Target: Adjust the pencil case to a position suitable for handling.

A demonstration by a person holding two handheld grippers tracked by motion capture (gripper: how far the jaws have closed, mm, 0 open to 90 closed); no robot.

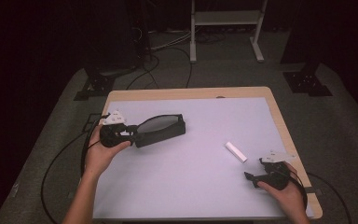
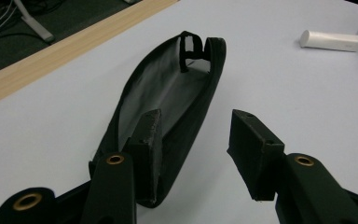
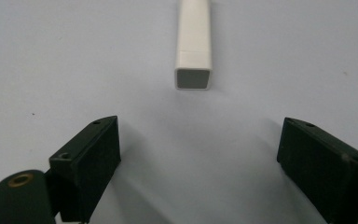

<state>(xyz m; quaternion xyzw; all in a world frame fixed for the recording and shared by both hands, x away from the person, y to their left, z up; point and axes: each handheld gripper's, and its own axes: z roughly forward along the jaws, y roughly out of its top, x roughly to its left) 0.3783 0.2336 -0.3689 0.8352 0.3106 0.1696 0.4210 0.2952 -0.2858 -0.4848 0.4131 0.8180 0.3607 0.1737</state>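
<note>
One black pouch (image 1: 161, 129), one white stick (image 1: 236, 152), left hand-held gripper (image 2: 193, 140) seemingly straddling pouch wall, right hand-held gripper (image 3: 198, 154) wide, empty.

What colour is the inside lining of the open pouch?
Grey, inside the black pouch; left gripper view shows it best.

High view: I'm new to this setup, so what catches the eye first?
An open black pouch lies left of centre on the pale table. The left gripper has one jaw inside its mouth, the other outside. A small white bar lies to the right, just ahead of the open right gripper.
</note>
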